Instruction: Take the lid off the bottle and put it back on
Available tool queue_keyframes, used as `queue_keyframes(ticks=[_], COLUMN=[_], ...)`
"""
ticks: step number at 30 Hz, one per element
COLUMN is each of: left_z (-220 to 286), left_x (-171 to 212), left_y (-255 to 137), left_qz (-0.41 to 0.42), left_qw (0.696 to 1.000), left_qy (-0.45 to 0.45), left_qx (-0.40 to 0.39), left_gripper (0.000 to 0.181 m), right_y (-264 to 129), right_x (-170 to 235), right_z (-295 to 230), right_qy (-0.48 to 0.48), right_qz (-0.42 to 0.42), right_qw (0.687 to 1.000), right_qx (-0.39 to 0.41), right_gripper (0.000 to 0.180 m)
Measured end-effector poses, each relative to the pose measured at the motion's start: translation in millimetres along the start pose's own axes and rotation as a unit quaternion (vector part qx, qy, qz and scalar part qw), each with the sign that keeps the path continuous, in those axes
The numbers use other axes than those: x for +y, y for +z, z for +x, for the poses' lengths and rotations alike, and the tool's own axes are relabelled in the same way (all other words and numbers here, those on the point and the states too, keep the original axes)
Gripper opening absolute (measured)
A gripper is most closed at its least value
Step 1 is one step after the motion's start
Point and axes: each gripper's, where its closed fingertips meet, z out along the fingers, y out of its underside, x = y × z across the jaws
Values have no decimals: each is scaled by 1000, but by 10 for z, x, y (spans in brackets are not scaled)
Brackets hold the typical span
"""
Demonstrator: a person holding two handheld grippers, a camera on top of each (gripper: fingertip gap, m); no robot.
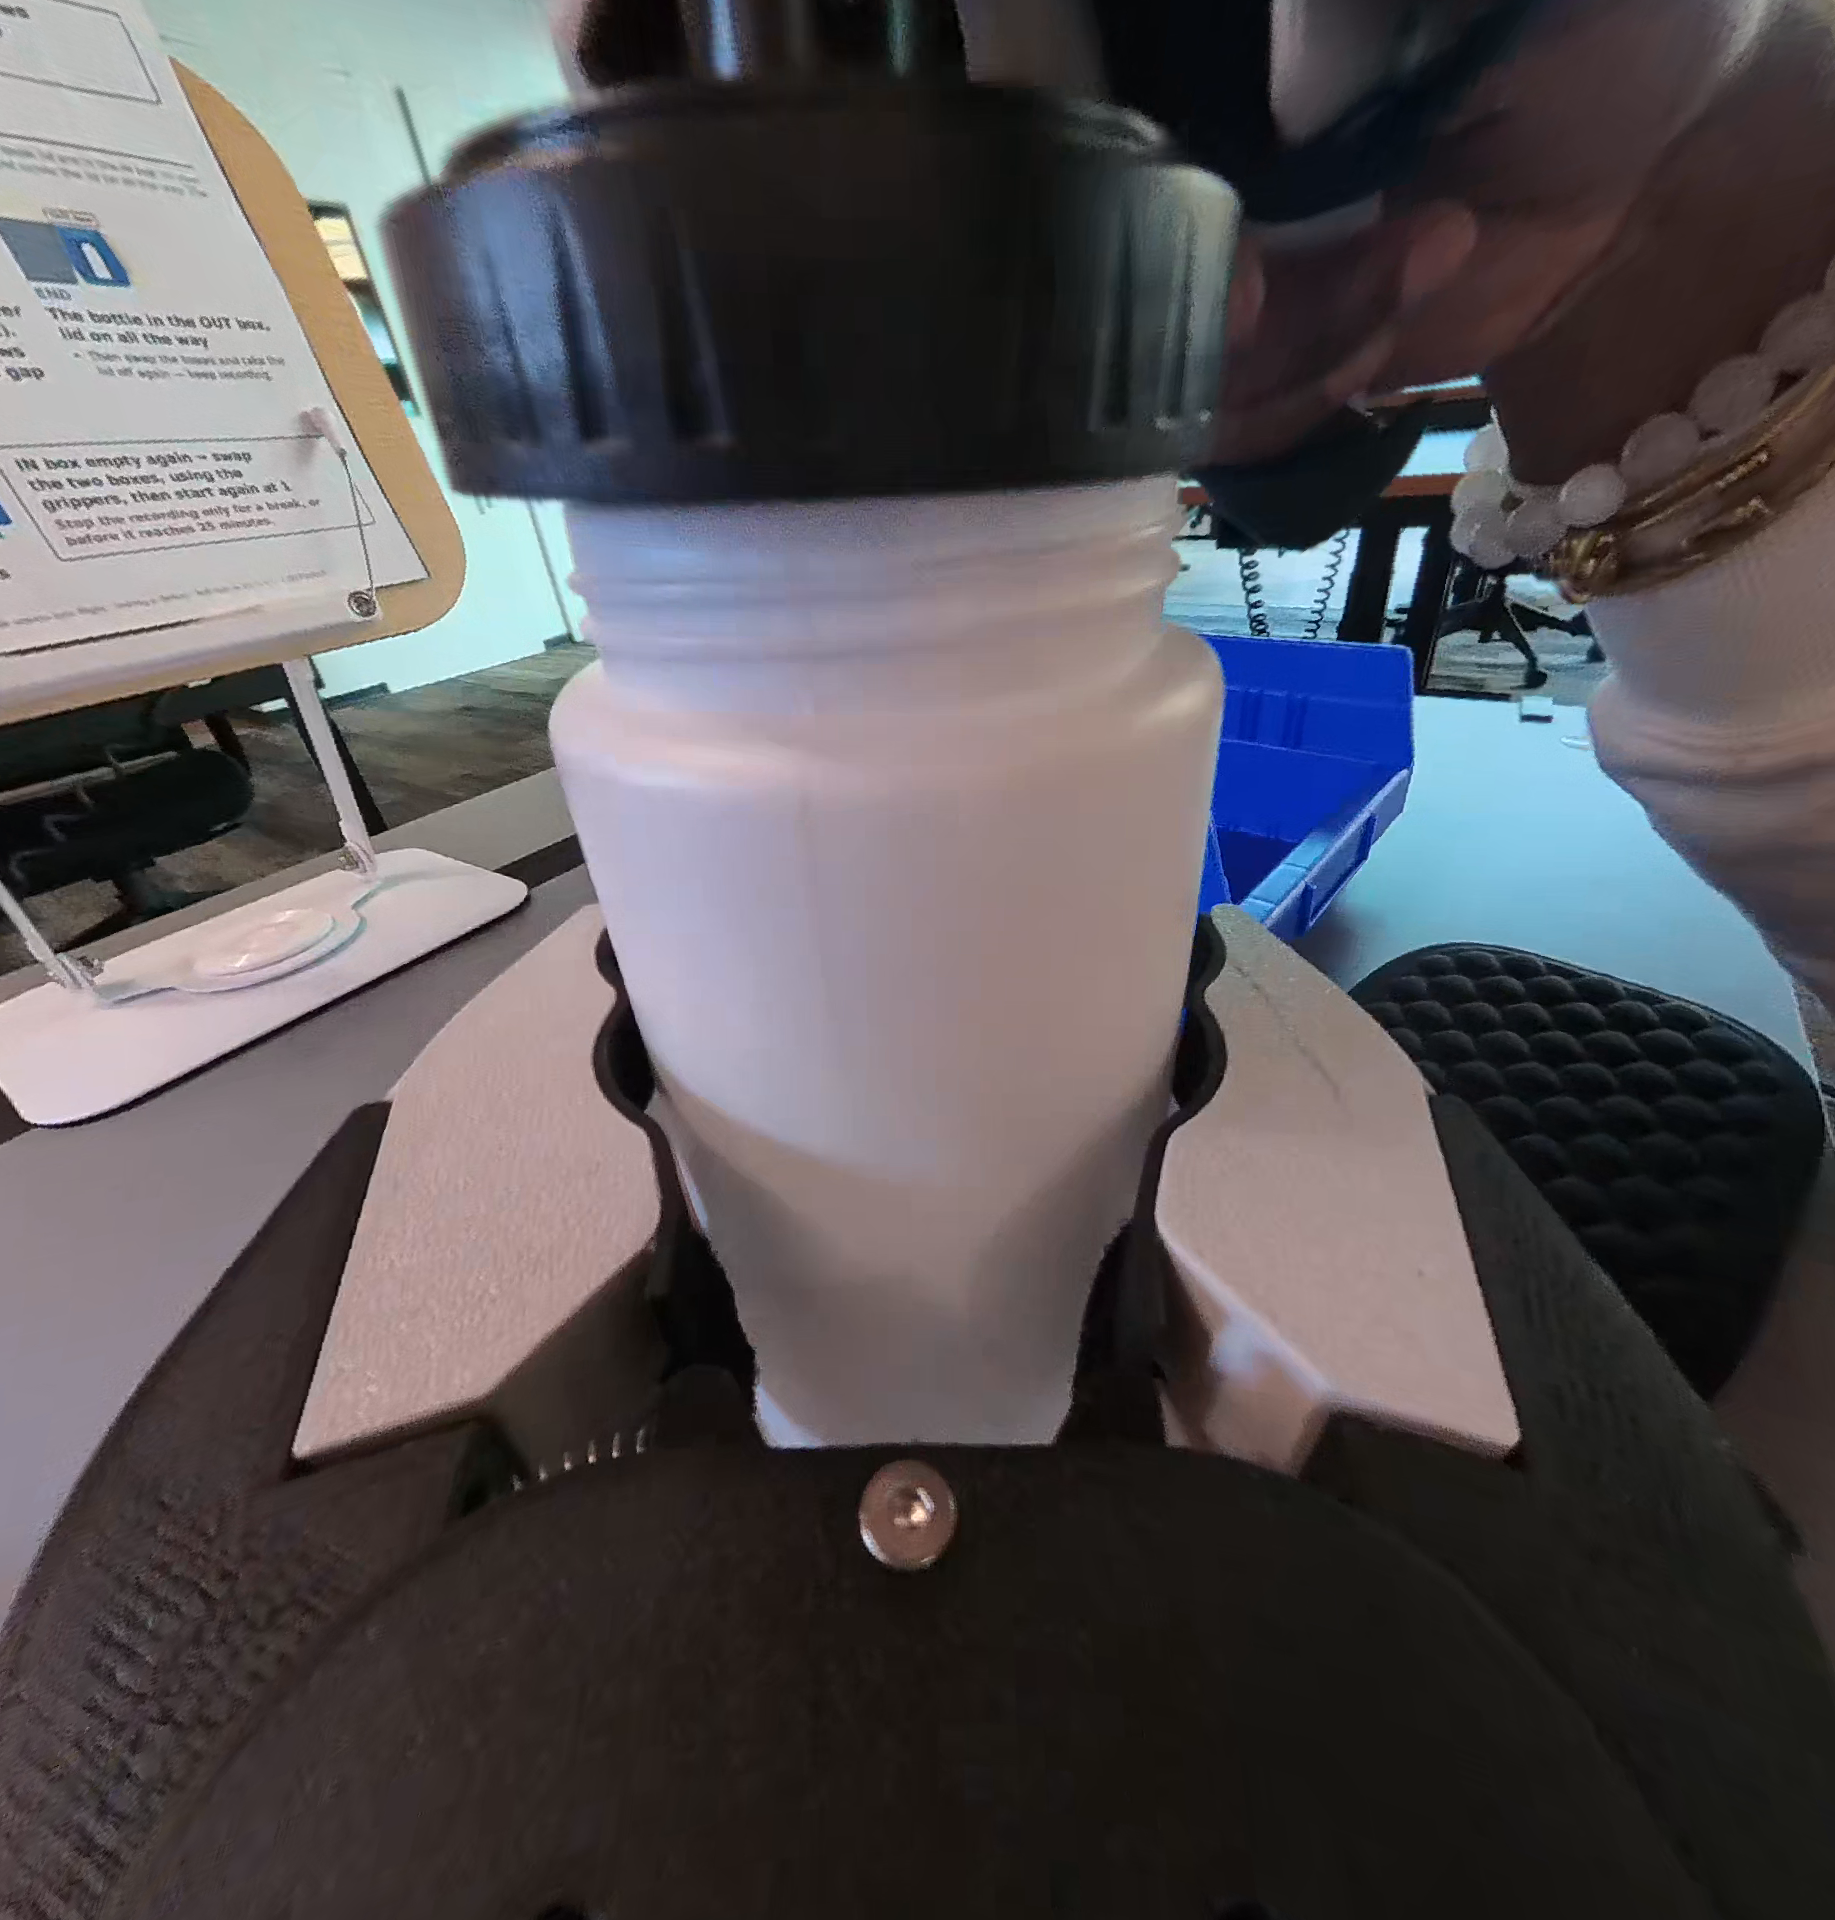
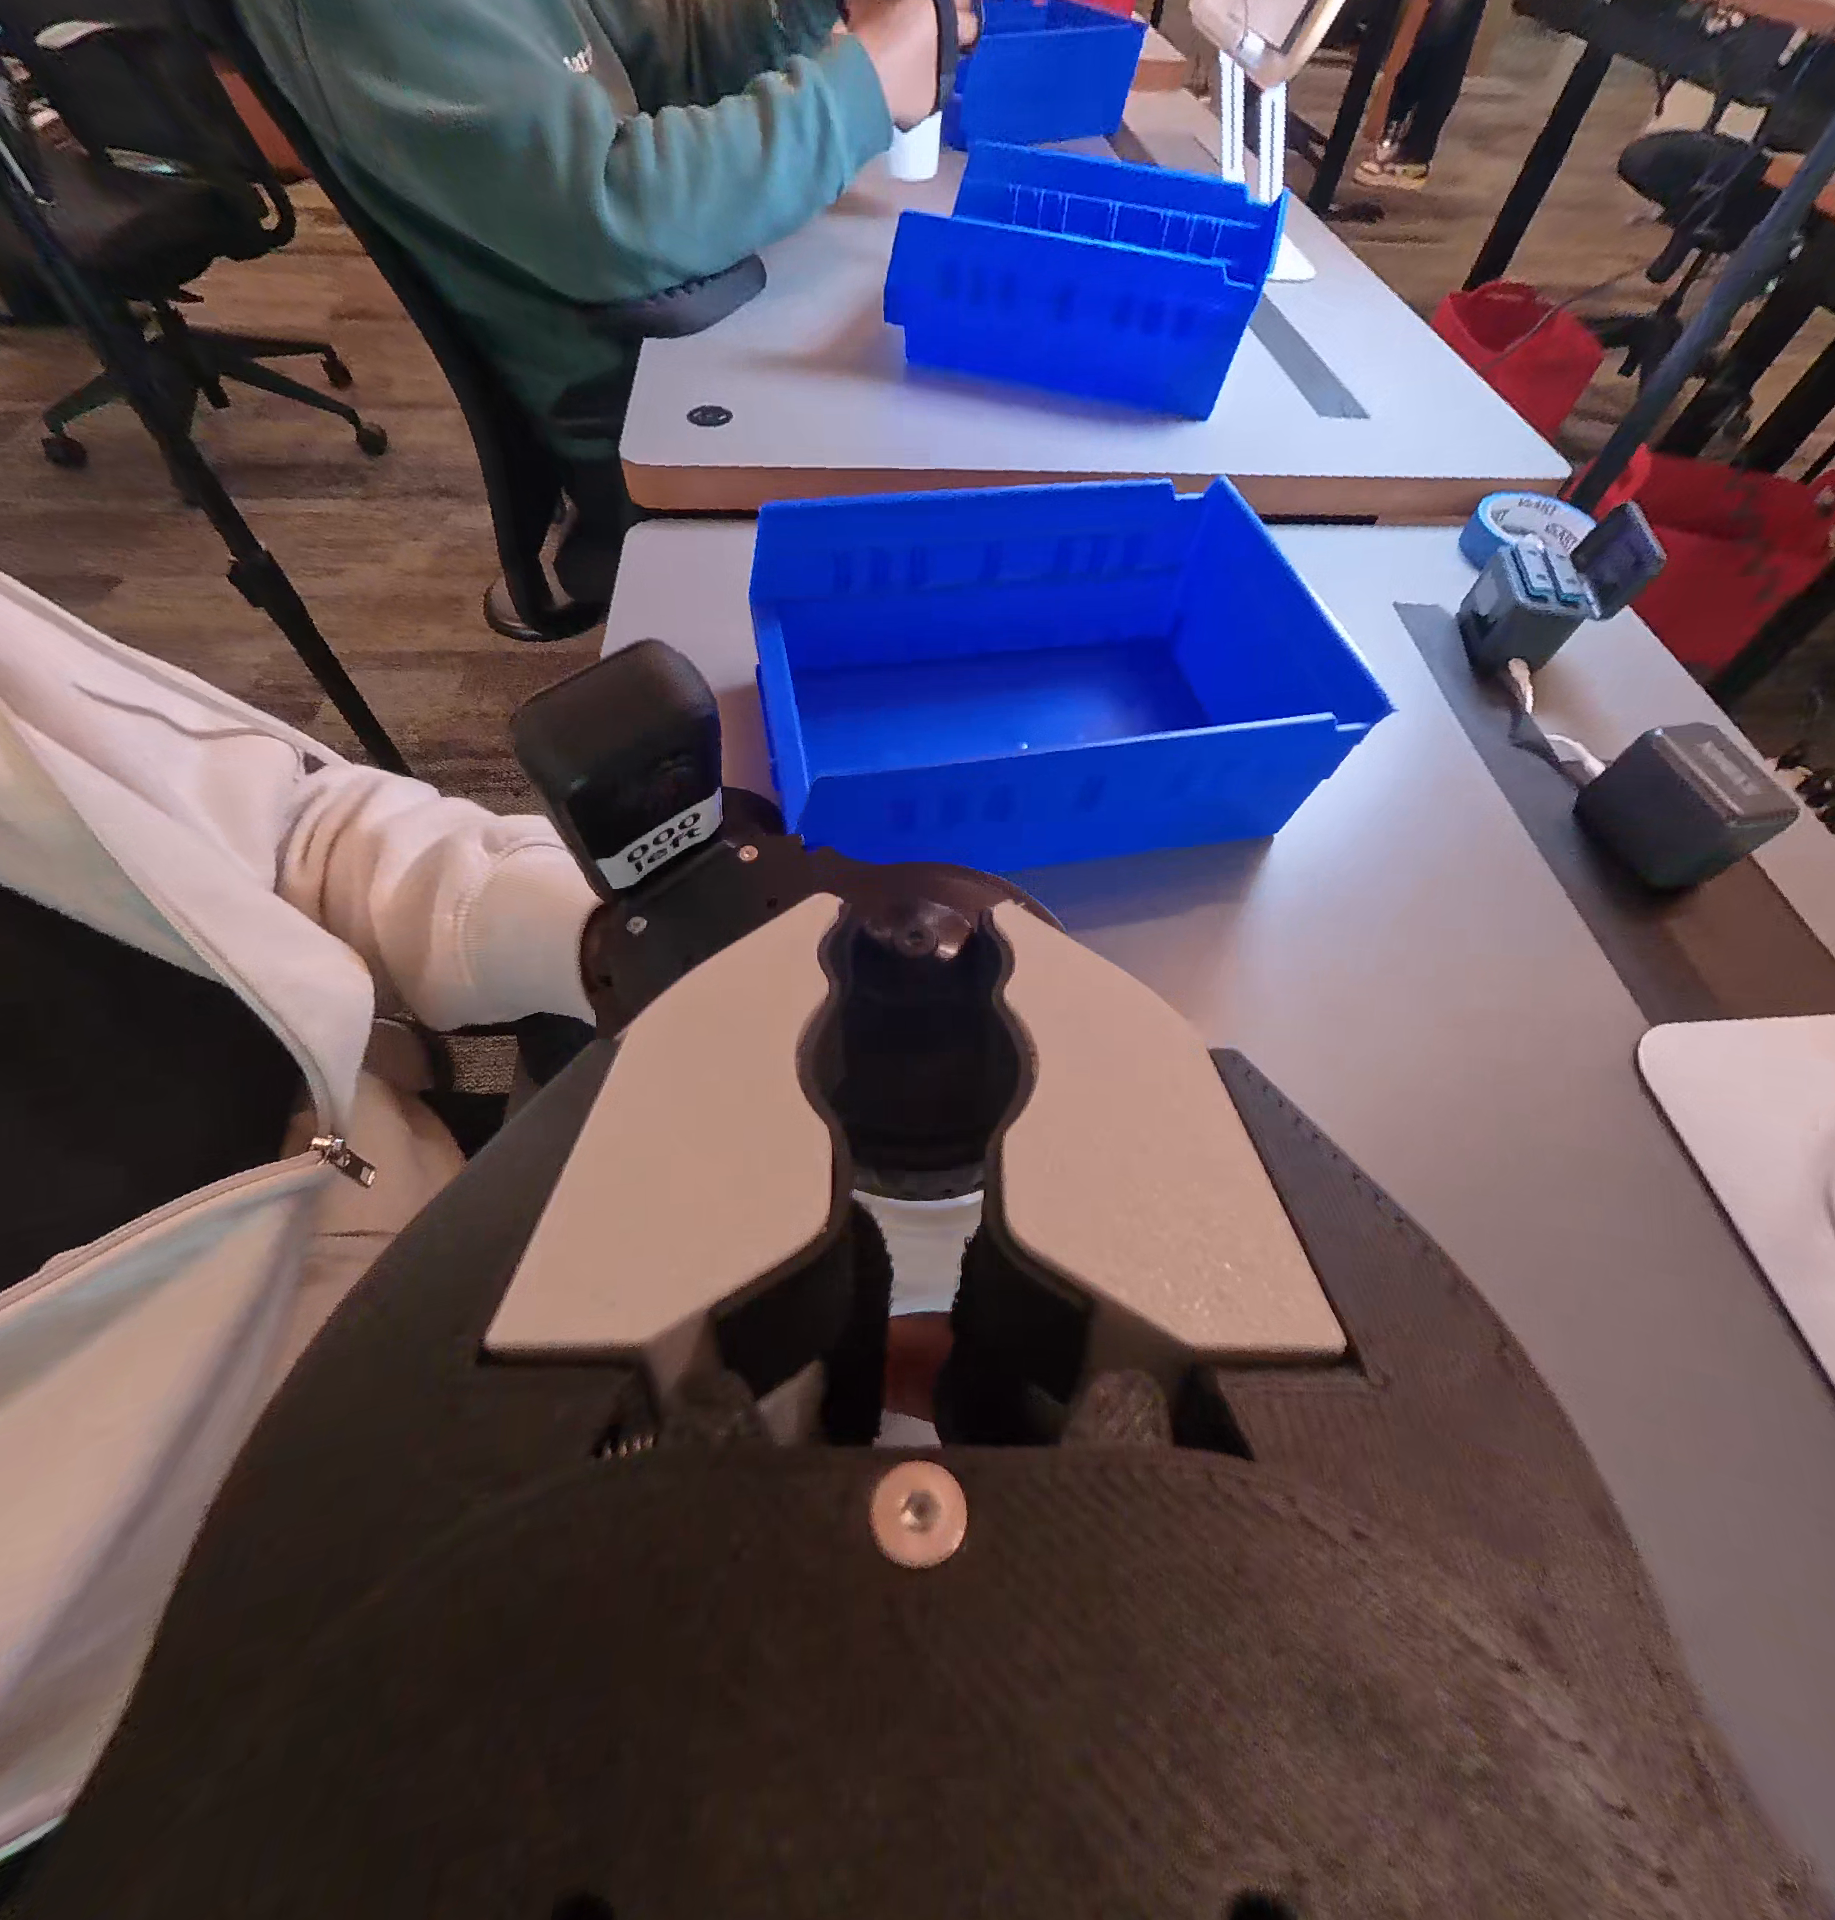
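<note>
The bottle (image 1: 887,894) clamped in the left hand-held gripper (image 1: 905,997) looked like matt, milky-white plastic, its lid (image 1: 809,301) black ribbed plastic. The fingers (image 1: 518,1174) had a grainy grey face on coarse, layered black plastic. Beyond the right hand-held gripper (image 2: 915,1003), the bin (image 2: 1058,675) was smooth blue plastic on a matt grey table (image 2: 1412,1039).

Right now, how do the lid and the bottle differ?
The lid is black and ribbed; the bottle is smooth, milky white. The lid sits tilted with threads bare beneath; the bottle stands upright. The right claw grips the lid, the left claw the bottle.
</note>
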Motion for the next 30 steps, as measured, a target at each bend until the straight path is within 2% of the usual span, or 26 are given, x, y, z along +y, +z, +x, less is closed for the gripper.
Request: queue_keyframes(ticks=[13, 19, 23, 27, 30], left_z=[-13, -32, -33, -55, -32], left_x=[6, 10, 11, 16, 11], left_y=[-15, -9, -7, -6, -7], left_qz=[10, 9, 8, 6, 7], left_qw=[1000, 999, 1000, 1000, 1000], left_qy=[-24, -31, -29, -24, -13], left_qx=[3, 0, -2, -11, -10], left_gripper=[98, 98, 98, 98, 98], right_y=[-8, 22, 20, 21, -4], right_x=[130, 162, 167, 160, 159], right_z=[74, 107, 118, 152, 94], right_qy=[34, 19, 30, 32, 53], right_qz=[-1, -37, -31, -34, -12], right_qw=[999, 998, 996, 986, 985], right_qx=[11, 55, 77, 160, 161], right_gripper=[23, 24, 24, 24, 28])
